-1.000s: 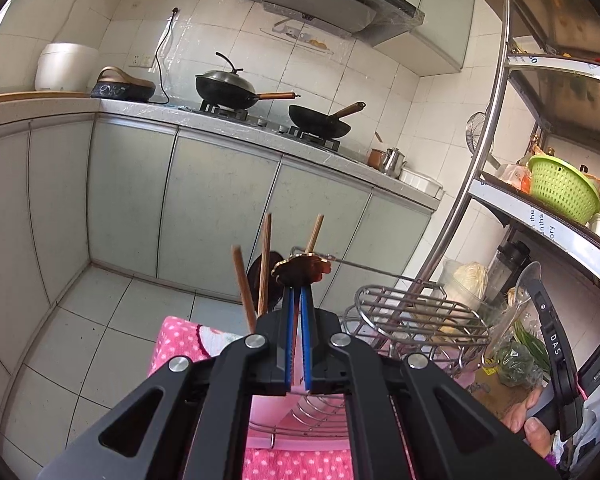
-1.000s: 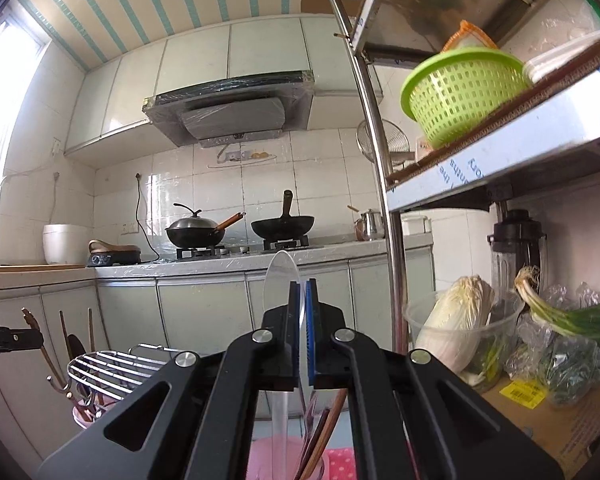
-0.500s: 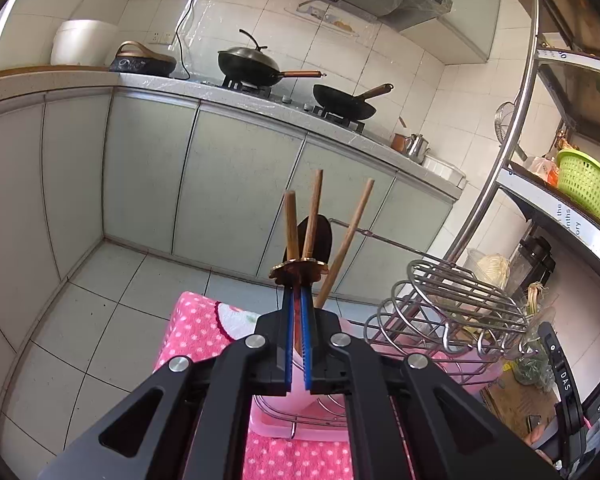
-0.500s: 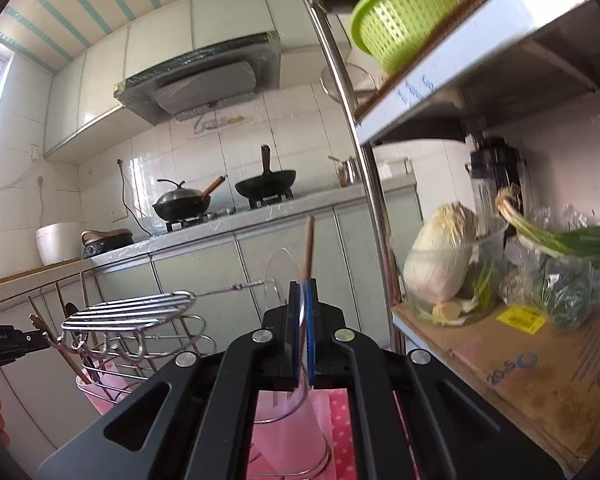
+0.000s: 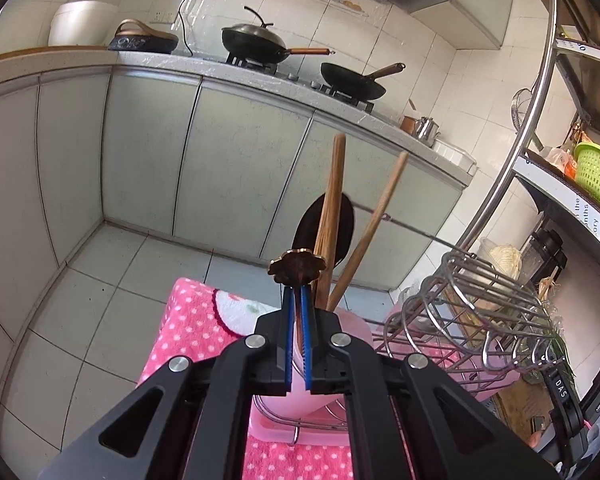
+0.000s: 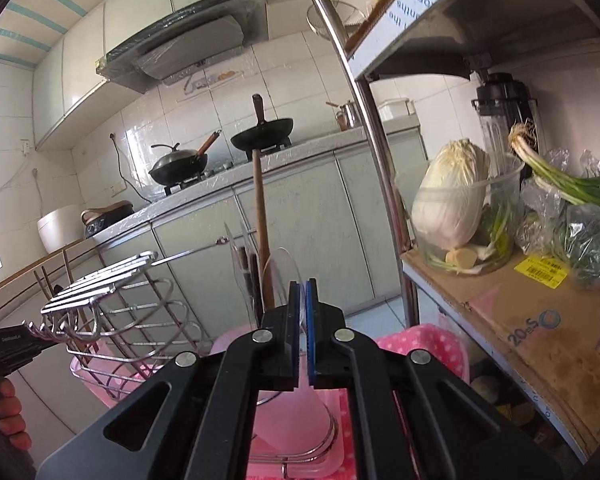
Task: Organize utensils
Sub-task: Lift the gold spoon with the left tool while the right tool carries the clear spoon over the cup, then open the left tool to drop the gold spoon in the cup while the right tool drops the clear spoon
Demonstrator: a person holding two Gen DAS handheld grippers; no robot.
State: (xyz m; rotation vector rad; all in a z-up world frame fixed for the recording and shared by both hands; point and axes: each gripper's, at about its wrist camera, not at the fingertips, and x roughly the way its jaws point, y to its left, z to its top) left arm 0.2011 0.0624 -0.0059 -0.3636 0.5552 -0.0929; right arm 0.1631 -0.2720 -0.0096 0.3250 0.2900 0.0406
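Note:
My left gripper [image 5: 297,292] is shut on a thin dark-brown utensil [image 5: 297,267] with a flower-shaped, gold-rimmed end, held upright. Just behind it a pink cup [image 5: 352,325] holds two wooden handles [image 5: 330,216] and a black spoon [image 5: 342,224]. My right gripper [image 6: 303,286] is shut on a clear plastic spoon [image 6: 285,270], its lower part hanging over a second pink cup [image 6: 290,414]. A long wooden-handled utensil [image 6: 261,216] and clear utensils stand in that cup. Both cups sit in a wire drying rack [image 6: 112,304] on a pink tray.
A pink polka-dot cloth [image 5: 188,320] covers the surface under the tray. A steel shelf post [image 6: 374,152] and a shelf with cabbage [image 6: 452,200], greens and a cardboard box stand close on the right. The other gripper and a hand [image 6: 8,412] show at the left edge. Cabinets and stove are behind.
Both grippers have come down toward the rack with their utensils still held. The pink cups and wooden handles now sit closer and larger. The right view has tilted downward and rolled.

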